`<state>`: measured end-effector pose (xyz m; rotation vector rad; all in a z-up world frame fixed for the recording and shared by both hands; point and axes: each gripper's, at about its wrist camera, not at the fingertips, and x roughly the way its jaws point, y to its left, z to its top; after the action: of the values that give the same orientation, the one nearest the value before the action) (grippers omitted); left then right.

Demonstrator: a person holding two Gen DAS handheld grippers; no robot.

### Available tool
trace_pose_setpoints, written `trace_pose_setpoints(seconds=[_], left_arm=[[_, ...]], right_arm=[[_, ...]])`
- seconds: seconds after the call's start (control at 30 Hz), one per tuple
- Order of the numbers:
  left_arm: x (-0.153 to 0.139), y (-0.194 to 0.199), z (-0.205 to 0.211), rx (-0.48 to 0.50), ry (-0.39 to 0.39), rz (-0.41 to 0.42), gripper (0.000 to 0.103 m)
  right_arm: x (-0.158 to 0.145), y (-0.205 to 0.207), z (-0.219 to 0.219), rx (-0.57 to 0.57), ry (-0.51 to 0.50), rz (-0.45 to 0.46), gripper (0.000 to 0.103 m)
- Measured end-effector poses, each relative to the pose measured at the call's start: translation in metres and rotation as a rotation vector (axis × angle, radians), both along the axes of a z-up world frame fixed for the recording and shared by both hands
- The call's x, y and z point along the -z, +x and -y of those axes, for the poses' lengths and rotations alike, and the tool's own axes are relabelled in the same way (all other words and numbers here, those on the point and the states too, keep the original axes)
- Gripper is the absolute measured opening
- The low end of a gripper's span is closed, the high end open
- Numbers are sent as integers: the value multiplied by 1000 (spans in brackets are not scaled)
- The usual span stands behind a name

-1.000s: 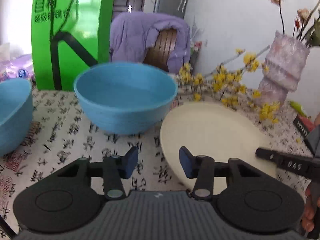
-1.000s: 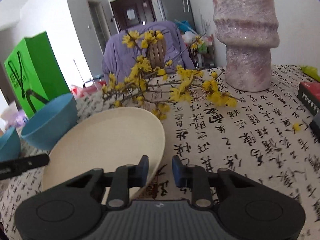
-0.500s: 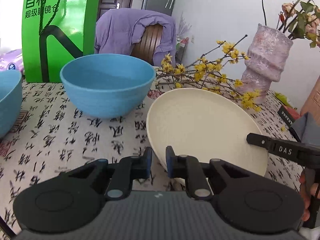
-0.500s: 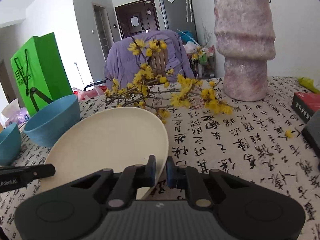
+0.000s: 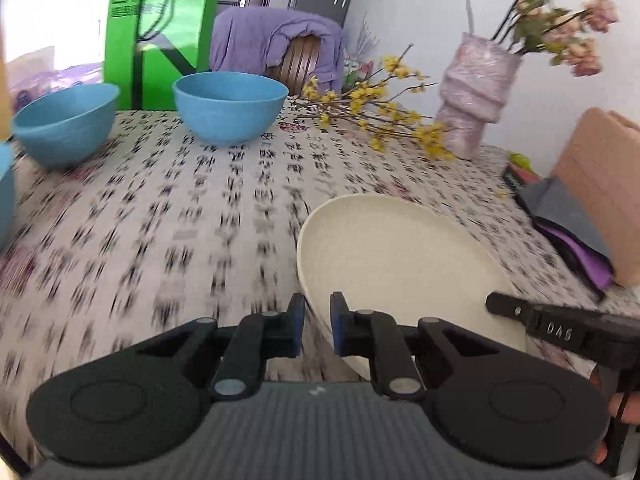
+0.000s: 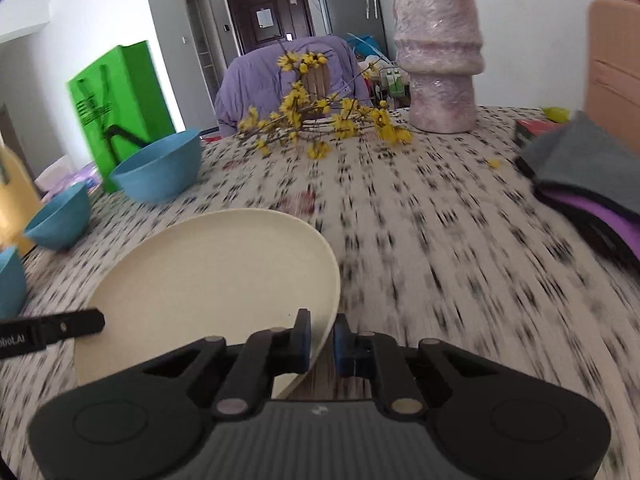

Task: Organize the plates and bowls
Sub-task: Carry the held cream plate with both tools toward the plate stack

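Observation:
A cream plate hangs tilted above the patterned tablecloth, carried between both grippers. My left gripper is shut on its left rim. My right gripper is shut on its right rim. Each gripper's black finger shows at the edge of the other's view. Two blue bowls stand at the far left of the table, also seen as blue bowls in the right wrist view. A third blue bowl sits at the left edge.
A pink vase with yellow flower branches stands at the back. Folded grey and purple cloths lie at the right edge. A green bag and a chair with purple cloth stand behind the table.
Both grippers closed on the plate's rim, lifted it and carried it back toward the near edge. The bowls and vase now look farther away.

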<state>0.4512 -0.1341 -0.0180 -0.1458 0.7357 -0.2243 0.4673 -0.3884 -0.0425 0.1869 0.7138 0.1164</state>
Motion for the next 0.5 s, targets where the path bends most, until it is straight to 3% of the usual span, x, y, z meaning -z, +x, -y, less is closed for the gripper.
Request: trace_pose_setpoints(seconds=[0.23,0.5], left_arm=[[-3,-112,-3,1,0,37,14],[-4,-195,-14,-12,-43,75,14]], right_arm=[[-8,-115,-7,15,-1,21,11],[-14,-199,-11,20,14,40,12]])
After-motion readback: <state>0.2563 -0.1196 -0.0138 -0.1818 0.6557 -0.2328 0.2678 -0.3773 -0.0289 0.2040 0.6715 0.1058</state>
